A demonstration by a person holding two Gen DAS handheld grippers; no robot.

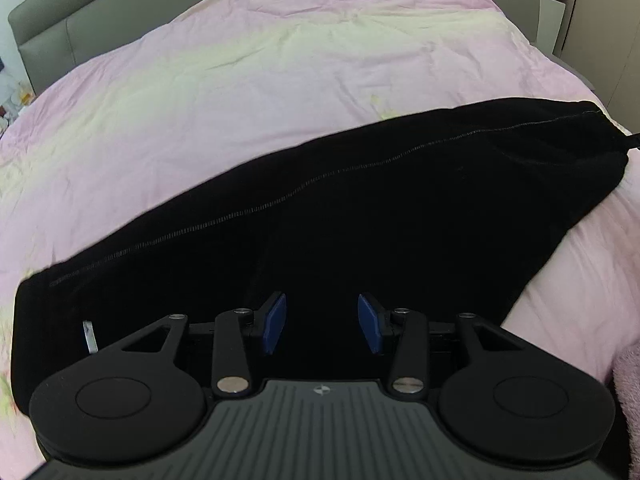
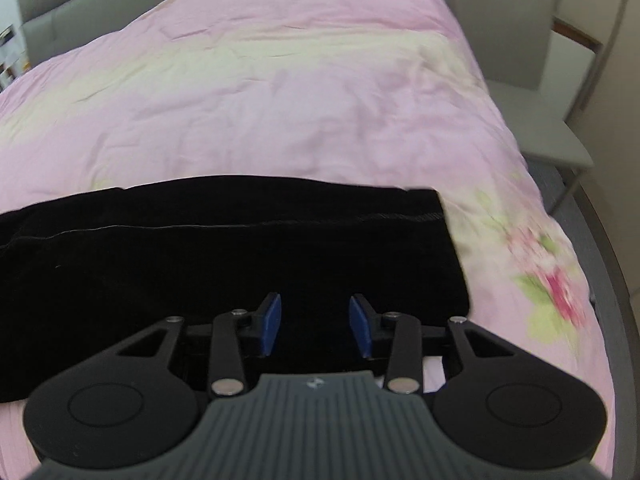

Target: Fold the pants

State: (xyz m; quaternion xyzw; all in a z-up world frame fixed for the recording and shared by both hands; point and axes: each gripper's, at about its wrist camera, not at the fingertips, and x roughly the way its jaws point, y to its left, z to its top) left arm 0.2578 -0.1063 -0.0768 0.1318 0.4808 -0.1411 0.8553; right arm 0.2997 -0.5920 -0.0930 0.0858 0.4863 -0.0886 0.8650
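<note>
On a bed covered by a pink quilt (image 1: 224, 92), black pants (image 1: 360, 216) are laid flat in a long band running across the near part of the surface; a stitched seam (image 1: 280, 196) is seen along their length. In the left wrist view, the left gripper (image 1: 322, 324) is held above the dark fabric with its blue pads (image 1: 275, 330) standing apart and nothing between them; no cloth is pinched. A small white tag (image 1: 90, 336) is visible at the left end of the garment. In the right wrist view, the right gripper (image 2: 315, 326) is likewise positioned over the pants (image 2: 224, 248), near their squared right-hand end, its pads (image 2: 269, 330) separated and empty. A floral print (image 2: 552, 276) is shown on the quilt (image 2: 280, 92) just right of that end. A grey headboard (image 1: 80, 12) is seen at the far side of the bed, and a grey chair (image 2: 532, 80) beside its right edge.
</note>
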